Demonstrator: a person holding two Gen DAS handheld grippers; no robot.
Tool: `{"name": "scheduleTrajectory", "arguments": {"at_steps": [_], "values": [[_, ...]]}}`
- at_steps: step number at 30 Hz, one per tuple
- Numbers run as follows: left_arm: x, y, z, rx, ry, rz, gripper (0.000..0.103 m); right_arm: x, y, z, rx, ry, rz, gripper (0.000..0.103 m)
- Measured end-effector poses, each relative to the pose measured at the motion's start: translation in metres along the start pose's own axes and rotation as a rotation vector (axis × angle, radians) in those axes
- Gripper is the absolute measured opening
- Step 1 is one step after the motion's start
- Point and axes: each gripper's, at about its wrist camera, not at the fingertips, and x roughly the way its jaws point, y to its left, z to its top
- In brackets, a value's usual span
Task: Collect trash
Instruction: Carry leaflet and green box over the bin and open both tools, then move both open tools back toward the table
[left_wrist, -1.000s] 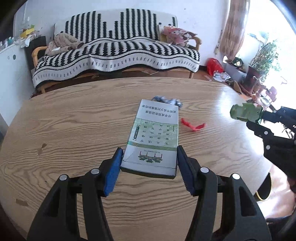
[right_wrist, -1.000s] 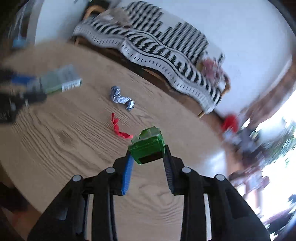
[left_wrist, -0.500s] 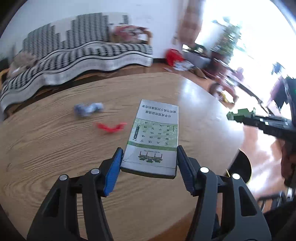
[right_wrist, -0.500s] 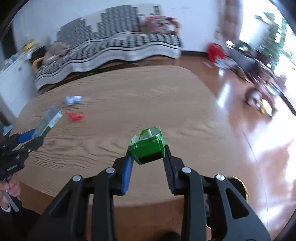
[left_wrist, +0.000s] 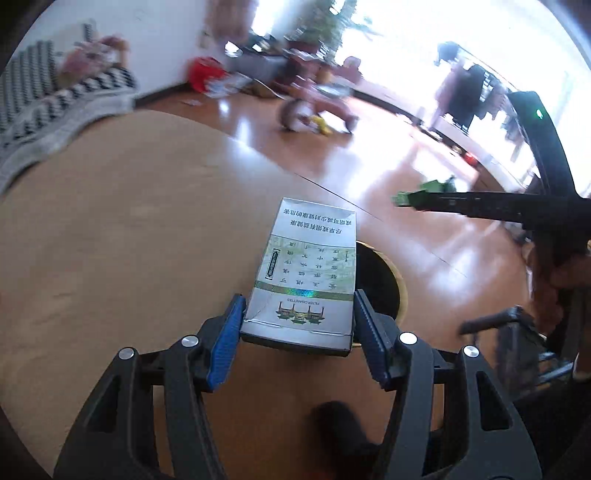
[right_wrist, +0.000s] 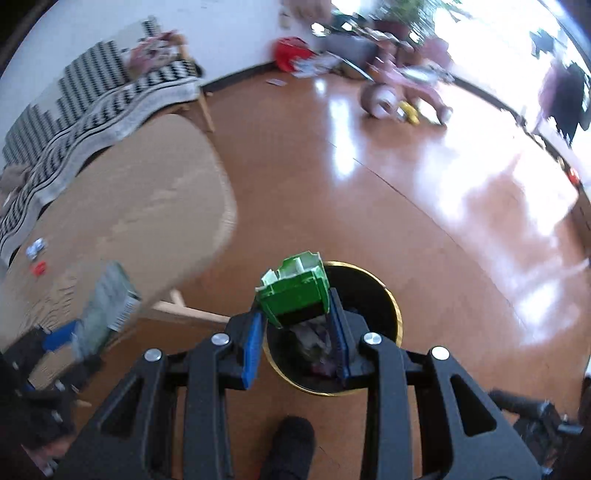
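In my left gripper (left_wrist: 297, 334) I hold a silver and green cigarette box (left_wrist: 306, 273); the blue pads press on its two long sides, about half open. It hangs over the edge of the wooden table (left_wrist: 110, 240), and the black bin with the gold rim (left_wrist: 384, 280) shows behind it at about 3 o'clock. My right gripper (right_wrist: 295, 328) is closed narrowly on a crumpled green carton (right_wrist: 295, 291), directly above the same bin (right_wrist: 388, 306), where some trash already lies. On the table at about 9 o'clock in the right wrist view I see a red scrap (right_wrist: 38, 267) and a silver foil wrapper (right_wrist: 37, 247), near each other.
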Motion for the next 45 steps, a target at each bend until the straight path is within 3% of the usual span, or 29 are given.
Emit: {"name": "scheduleTrajectory", "arguments": {"at_steps": [4,9,23,24,25,26,30,33,38,42,45], "values": [[0.047,-0.042,0.009,0.038,0.058,-0.005,0.057,0.02,-0.03,-0.005,0.047,0.064,0.006,0.032],[0.081,-0.058,0.024,0.029,0.098,-0.004,0.057,0.037,-0.048,-0.009,0.085,0.114,0.024,0.032],[0.109,-0.061,0.04,0.029,0.134,-0.004,0.058,0.037,-0.048,-0.002,0.106,0.103,0.005,0.033],[0.11,-0.062,0.041,0.028,0.137,-0.009,0.058,0.038,-0.047,-0.002,0.108,0.105,-0.008,0.038],[0.112,-0.062,0.042,0.026,0.142,-0.019,0.065,0.038,-0.047,-0.004,0.11,0.107,-0.018,0.065],[0.112,-0.061,0.042,0.024,0.144,-0.019,0.076,0.035,-0.046,-0.003,0.107,0.089,-0.024,0.079],[0.108,-0.057,0.039,0.029,0.122,0.018,0.082,0.028,-0.037,0.002,0.1,0.062,-0.012,0.079],[0.091,-0.043,0.036,0.015,0.107,0.02,0.082,0.023,-0.012,0.007,0.049,0.036,-0.004,0.079],[0.032,-0.002,0.025,0.004,0.028,0.079,0.091,0.008,0.055,0.018,-0.054,-0.021,0.064,0.08],[-0.035,0.062,0.006,-0.052,-0.034,0.155,0.094,-0.006,0.14,0.02,-0.185,-0.054,0.187,0.082],[-0.088,0.124,-0.019,-0.143,-0.078,0.254,0.095,-0.018,0.214,0.018,-0.287,-0.088,0.257,0.083]]}}
